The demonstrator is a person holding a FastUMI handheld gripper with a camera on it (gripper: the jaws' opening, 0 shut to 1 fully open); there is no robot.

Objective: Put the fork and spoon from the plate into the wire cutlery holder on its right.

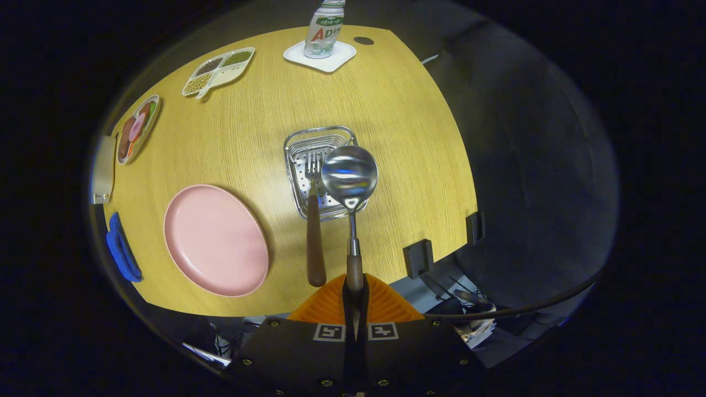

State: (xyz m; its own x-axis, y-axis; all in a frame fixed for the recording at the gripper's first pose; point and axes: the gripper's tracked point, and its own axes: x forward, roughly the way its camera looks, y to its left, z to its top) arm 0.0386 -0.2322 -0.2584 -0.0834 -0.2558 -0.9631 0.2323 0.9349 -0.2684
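One utensil in tongs [354,286]: spoon [349,177] pinched by wooden handle end, bowl hanging over wire cutlery holder [322,172]. Fork [314,220] already stands inside; pink plate [215,240] bare. Spoon looks rigid, top-heavy, polished, slippery; grip wood, not metal.

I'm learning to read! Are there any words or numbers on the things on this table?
Bottle label: there is print, too blurred and bent to read properly.
Square markers on the gripper: black-and-white patterns, not words.
Pink plate, fork, wire holder, and the spoon whose handle the fingers are shut on: no writing to be seen.
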